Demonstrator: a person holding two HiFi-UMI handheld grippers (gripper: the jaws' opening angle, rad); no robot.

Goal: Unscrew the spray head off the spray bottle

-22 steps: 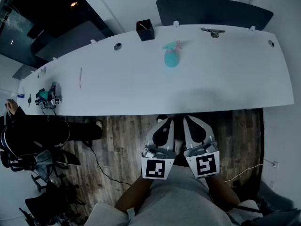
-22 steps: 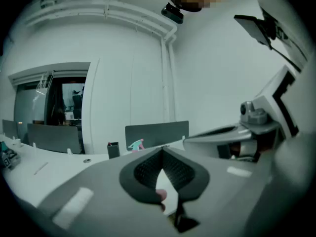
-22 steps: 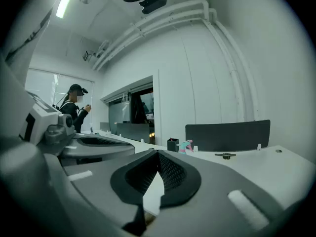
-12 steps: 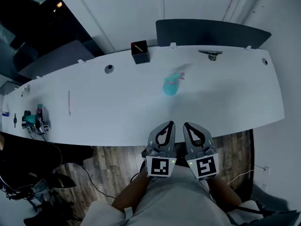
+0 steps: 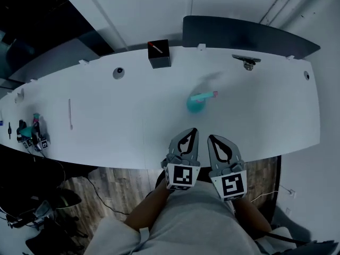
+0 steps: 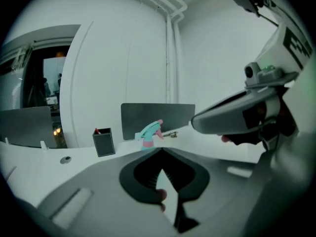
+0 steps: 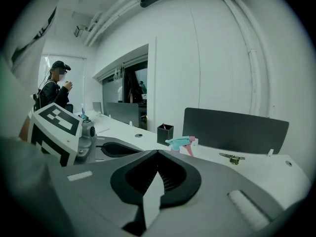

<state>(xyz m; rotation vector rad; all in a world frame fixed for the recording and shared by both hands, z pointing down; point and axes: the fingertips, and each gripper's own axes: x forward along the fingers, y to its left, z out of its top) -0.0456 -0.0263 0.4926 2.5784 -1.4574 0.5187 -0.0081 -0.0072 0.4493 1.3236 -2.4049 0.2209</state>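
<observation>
1. A long white desk point(image 5: 255, 116) with a smooth top and rounded ends ran across a white-walled room, above a wood-plank floor point(image 5: 117, 187).
2. One dark, flat, rectangular divider panel point(image 5: 249, 33) stood along the desk's far edge.
3. Two grey hand-held grippers were side by side over the desk's near edge, each bearing one cube with black-and-white square markers. The left gripper point(image 5: 187, 137) had its jaws pressed together with nothing between them. The right gripper point(image 5: 217, 141) was likewise closed and empty. Neither touched anything on the desk.
4. One spray bottle point(image 5: 195, 105), teal with a rounded body, stood upright on the desk beyond the grippers and apart from them. Its spray head point(image 5: 205, 95), teal with a pink tip, sat on the bottle's neck.
5. One black, square pen cup point(image 5: 159, 54) stood near the far edge, just left of the panel, with a red-tipped pen inside.
6. One small metal clamp point(image 5: 246, 61) sat at the far edge, in front of the panel.
7. Two round cable holes were set in the desk top, one at left point(image 5: 118, 73) and one at the far right point(image 5: 306, 75).
</observation>
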